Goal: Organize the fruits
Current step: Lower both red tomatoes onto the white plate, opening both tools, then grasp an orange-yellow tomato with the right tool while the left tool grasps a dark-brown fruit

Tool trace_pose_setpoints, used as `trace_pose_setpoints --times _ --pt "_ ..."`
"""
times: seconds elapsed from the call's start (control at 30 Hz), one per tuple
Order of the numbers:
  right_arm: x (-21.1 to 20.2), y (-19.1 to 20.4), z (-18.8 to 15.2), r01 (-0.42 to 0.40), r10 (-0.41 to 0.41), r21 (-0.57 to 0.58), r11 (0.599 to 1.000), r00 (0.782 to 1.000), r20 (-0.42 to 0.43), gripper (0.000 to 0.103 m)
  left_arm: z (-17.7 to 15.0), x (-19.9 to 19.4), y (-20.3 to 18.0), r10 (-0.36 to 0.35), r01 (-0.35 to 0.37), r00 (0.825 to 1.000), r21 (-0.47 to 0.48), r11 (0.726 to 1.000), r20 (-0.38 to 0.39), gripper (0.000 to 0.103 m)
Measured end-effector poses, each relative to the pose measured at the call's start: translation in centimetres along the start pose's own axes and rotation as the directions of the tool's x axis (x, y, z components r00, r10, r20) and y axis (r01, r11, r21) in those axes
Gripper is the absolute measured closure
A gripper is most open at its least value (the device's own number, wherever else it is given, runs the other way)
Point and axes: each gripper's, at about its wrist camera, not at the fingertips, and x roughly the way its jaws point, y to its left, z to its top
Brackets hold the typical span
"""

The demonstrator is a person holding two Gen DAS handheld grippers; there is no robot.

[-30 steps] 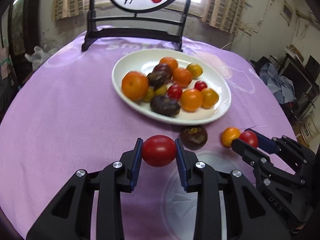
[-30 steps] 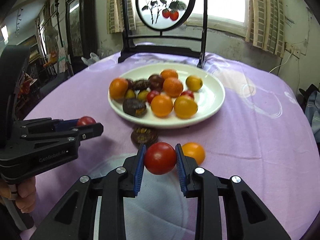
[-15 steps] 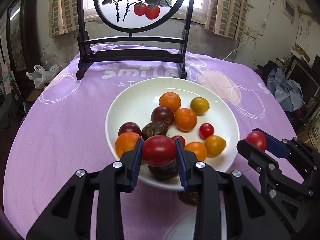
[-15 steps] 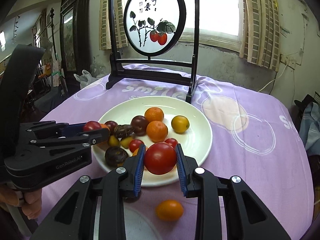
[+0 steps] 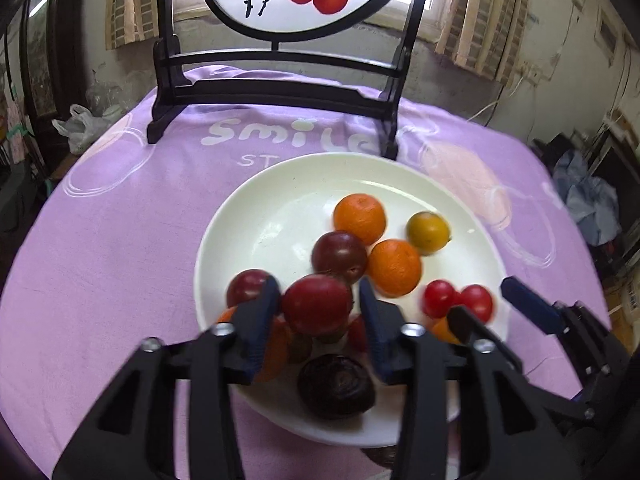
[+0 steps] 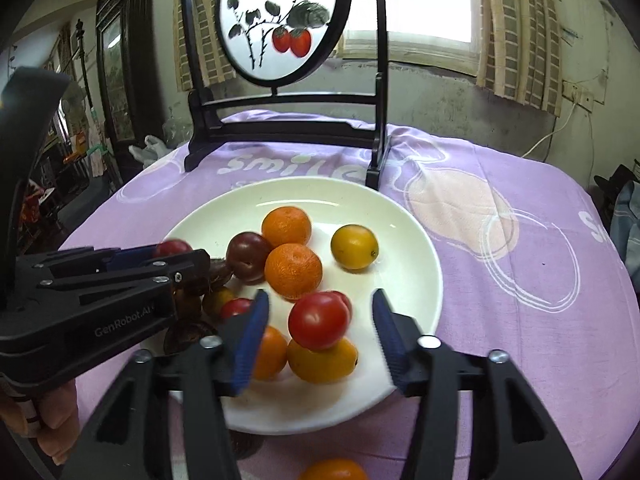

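**Item 1. Left gripper (image 5: 317,294).** Over the near left part of the white plate (image 5: 272,232). A second ago it was clamped on its fruit above the cloth, short of the plate. It has since carried the fruit over the rim, and the jaws are now opening. The right pad stands clear of the fruit; the left pad is at most brushing it.

**Item 2. Red tomato, left (image 5: 316,310).** Between the parting jaws, no longer pinched, just above the heap at the near side of the plate. It is blurred, so I judge it to be dropping.

**Item 3. Plate contents.** Two mandarins, a yellow fruit and a dark plum sit toward the plate's middle and far side. Small red tomatoes and dark wrinkled fruits lie on the near side.

**Item 4. Right gripper (image 6: 320,300).** Over the near right part of the plate. It too was shut on a tomato over the cloth a second ago. Its jaws are now opening, with a gap on both sides.

**Item 5. Red tomato, right (image 6: 319,320).** Free between the jaws, on or just above a yellow-orange fruit in the plate.

**Item 6. Outstanding.** An orange fruit (image 6: 334,472) and a dark fruit (image 6: 244,444) lie on the purple cloth (image 6: 520,280), off the plate's near rim. With these two tomatoes delivered, I judge those are the next to collect.
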Motion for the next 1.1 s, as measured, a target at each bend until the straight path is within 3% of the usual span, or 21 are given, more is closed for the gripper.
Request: trace_pose_setpoints --times 0.1,0.13,0.5,0.9,1.1 --pt "-0.5 -0.2 -0.3 -0.005 0.005 -0.003 1.0 1.0 0.002 0.047 -0.3 -1.0 -0.8 0.056 -0.059 0.997 0.038 0.998 0.054 0.028" --pt "-0.8 -0.4 -0.5 -0.003 0.003 -0.002 1.0 1.0 0.003 0.047 -0.4 -1.2 -1.0 0.07 -0.073 0.995 0.046 0.996 0.064 0.026" --pt "-3.9 -1.6 -2.6 0.0 0.0 0.002 1.0 1.0 0.003 0.039 -2.5 -3.6 -0.9 0.017 -0.019 0.998 0.029 0.999 0.056 0.021" --pt "-6.8 -2.3 -6.9 -0.006 0.007 0.027 1.0 1.0 -0.023 0.034 -8.3 -6.3 -0.7 0.035 -0.039 0.997 0.067 0.997 0.062 0.013" --pt "-7.0 -1.9 -8.6 0.005 -0.004 0.02 1.0 0.999 -0.047 0.034 -11.2 -5.8 0.3 0.052 -0.054 0.998 0.056 0.997 0.026 0.01"
